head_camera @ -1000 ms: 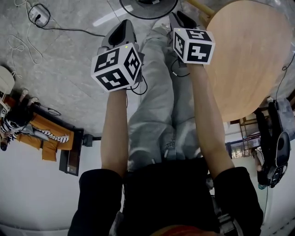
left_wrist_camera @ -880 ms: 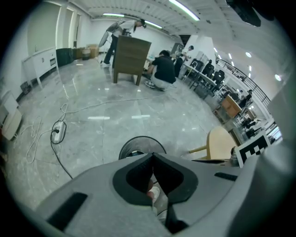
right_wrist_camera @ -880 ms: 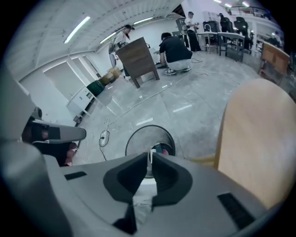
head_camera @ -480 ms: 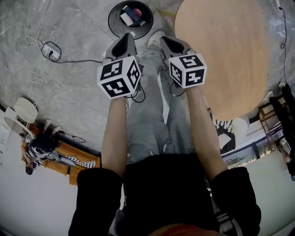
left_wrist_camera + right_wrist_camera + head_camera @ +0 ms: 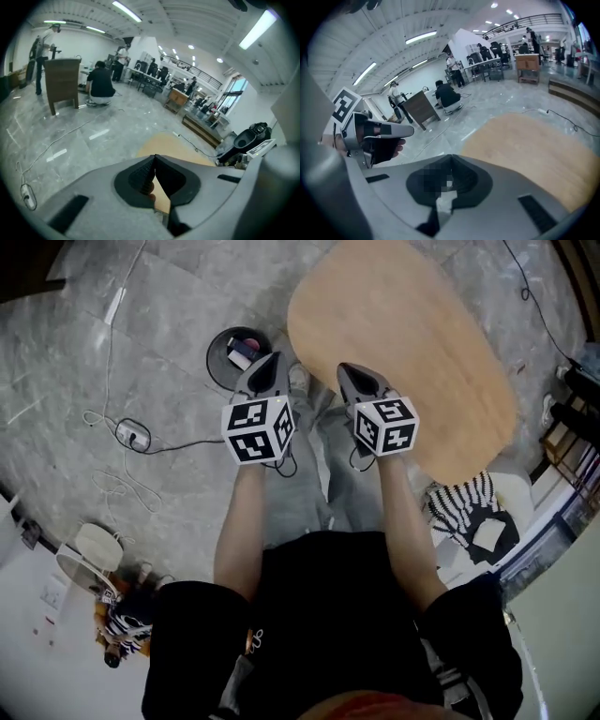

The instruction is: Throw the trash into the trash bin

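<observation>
The trash, a small white-and-dark box with something red beside it, is being contained by the round black trash bin, which is standing on the grey marbled floor just left of the light wooden table. In the head view the left gripper is being held with its tip over the bin's right edge and the right gripper is being held beside it. In the gripper views both are being shown with jaws pressed tip to tip and nothing between them.

The left gripper and right gripper have lifted away from the trash bin, which has come fully into sight beyond them.
</observation>
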`<action>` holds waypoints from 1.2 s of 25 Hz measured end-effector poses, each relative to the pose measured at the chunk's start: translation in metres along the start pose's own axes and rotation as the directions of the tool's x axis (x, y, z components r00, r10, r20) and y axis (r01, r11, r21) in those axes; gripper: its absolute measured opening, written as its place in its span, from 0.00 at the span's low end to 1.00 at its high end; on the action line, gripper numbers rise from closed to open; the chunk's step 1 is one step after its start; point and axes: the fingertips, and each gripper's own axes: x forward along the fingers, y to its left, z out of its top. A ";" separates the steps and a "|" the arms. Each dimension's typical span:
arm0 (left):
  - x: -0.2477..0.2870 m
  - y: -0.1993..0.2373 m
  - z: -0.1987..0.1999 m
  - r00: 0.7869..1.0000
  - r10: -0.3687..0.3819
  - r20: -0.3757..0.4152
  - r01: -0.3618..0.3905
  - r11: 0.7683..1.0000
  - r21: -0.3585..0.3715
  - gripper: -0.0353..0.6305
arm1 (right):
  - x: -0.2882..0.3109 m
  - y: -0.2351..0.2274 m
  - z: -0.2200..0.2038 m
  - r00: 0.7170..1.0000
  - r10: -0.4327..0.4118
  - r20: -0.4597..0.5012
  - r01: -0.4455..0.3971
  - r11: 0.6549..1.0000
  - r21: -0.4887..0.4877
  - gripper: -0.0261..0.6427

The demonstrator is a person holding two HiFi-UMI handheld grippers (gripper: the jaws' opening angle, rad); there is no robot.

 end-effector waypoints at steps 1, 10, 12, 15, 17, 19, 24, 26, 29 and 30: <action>-0.001 -0.017 0.008 1.000 -0.023 0.000 0.023 0.999 0.024 0.06 | -0.016 -0.008 0.007 1.000 -0.018 0.023 0.018 1.000 0.018 0.06; -0.006 -0.182 0.071 0.977 -0.211 0.007 0.206 0.960 0.188 0.06 | -0.165 -0.089 0.057 0.940 -0.226 0.256 0.172 0.961 0.216 0.06; -0.007 -0.225 0.081 0.967 -0.254 0.015 0.244 0.943 0.226 0.06 | -0.205 -0.111 0.065 0.905 -0.289 0.312 0.206 0.940 0.271 0.06; -0.010 -0.286 0.096 0.947 -0.319 0.029 0.299 0.913 0.277 0.06 | -0.260 -0.139 0.073 0.845 -0.376 0.380 0.250 0.906 0.341 0.06; -0.015 -0.324 0.106 0.932 -0.361 0.042 0.332 0.893 0.305 0.06 | -0.295 -0.154 0.079 0.804 -0.422 0.419 0.273 0.888 0.371 0.06; -0.021 -0.362 0.114 0.913 -0.405 0.051 0.368 0.870 0.329 0.06 | -0.331 -0.167 0.083 0.761 -0.464 0.452 0.295 0.870 0.396 0.06; -0.048 -0.450 0.124 0.862 -0.501 0.077 0.434 0.807 0.400 0.06 | -0.421 -0.193 0.096 0.649 -0.538 0.537 0.339 0.837 0.428 0.06; -0.057 -0.481 0.132 0.840 -0.536 0.088 0.449 0.776 0.443 0.06 | -0.455 -0.200 0.107 0.595 -0.560 0.576 0.362 0.827 0.429 0.06; -0.076 -0.513 0.138 0.818 -0.567 0.099 0.451 0.738 0.502 0.06 | -0.503 -0.195 0.121 0.522 -0.577 0.628 0.403 0.816 0.415 0.06; -0.081 -0.524 0.142 0.811 -0.576 0.106 0.446 0.726 0.524 0.06 | -0.519 -0.193 0.127 0.496 -0.577 0.648 0.416 0.814 0.406 0.06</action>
